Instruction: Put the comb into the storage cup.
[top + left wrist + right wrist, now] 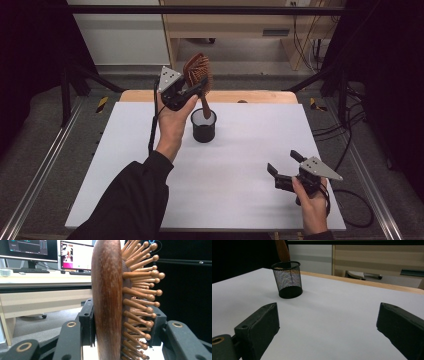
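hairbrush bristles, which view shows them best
The left gripper view: the hairbrush stands side-on between the left tongs, bristles close. The high view shows it small; the right gripper view, its handle.

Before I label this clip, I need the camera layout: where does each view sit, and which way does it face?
High view: above the person's side, looking forward and down on the table; both forearms, the left gripper and the right gripper show.
Left gripper view: rides the left gripper, looking along its jaws, shut on the brush, toward a desk with monitors.
Right gripper view: rides the right gripper, low over the table, facing the mesh cup; its jaws stand open.
The high and right gripper views share the cup and the brush handle in it.
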`<state>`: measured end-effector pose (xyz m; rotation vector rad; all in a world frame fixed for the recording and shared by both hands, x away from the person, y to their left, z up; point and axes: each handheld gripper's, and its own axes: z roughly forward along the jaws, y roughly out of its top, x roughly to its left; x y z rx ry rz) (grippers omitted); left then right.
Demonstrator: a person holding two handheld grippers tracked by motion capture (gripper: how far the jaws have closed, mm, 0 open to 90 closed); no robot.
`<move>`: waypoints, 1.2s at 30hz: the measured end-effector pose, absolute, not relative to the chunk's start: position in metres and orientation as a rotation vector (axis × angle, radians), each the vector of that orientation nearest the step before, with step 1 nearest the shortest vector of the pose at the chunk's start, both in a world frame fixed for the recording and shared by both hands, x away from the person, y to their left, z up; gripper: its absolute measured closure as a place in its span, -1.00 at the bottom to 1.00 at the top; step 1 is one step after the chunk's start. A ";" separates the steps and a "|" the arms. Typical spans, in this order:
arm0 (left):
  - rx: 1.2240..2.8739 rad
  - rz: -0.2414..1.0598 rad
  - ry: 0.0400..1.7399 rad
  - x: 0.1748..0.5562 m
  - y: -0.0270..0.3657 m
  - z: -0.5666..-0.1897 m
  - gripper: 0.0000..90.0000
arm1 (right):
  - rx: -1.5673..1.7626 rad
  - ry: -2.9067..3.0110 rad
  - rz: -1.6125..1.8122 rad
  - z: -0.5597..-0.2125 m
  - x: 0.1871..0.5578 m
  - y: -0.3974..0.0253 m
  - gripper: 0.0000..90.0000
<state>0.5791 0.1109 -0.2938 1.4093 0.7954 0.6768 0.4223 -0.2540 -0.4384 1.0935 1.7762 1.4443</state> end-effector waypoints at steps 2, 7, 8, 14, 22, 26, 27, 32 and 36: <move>1.409 0.677 0.805 0.582 0.109 -0.296 0.16 | 1.092 1.777 1.447 -0.438 0.422 -0.254 -0.90; 1.417 0.683 0.813 0.586 0.109 -0.300 0.16 | 1.087 1.782 1.447 -0.439 0.423 -0.254 -0.90; 1.415 0.682 0.817 0.587 0.109 -0.300 0.16 | 1.086 1.784 1.448 -0.439 0.423 -0.254 -0.90; 1.418 0.686 0.826 0.590 0.107 -0.305 0.16 | 1.080 1.793 1.451 -0.440 0.423 -0.253 -0.90; 1.445 0.694 0.823 0.594 0.103 -0.312 0.16 | 1.073 1.789 1.458 -0.439 0.423 -0.253 -0.90; 1.450 0.689 0.825 0.596 0.102 -0.317 0.16 | 1.065 1.797 1.455 -0.440 0.423 -0.252 -0.90; 1.450 0.689 0.825 0.596 0.102 -0.317 0.16 | 1.064 1.798 1.455 -0.439 0.423 -0.252 -0.90; 1.455 0.686 0.837 0.598 0.102 -0.323 0.15 | 1.063 1.799 1.455 -0.440 0.424 -0.252 -0.90; 1.457 0.684 0.845 0.600 0.102 -0.327 0.15 | 1.062 1.800 1.454 -0.440 0.424 -0.252 -0.90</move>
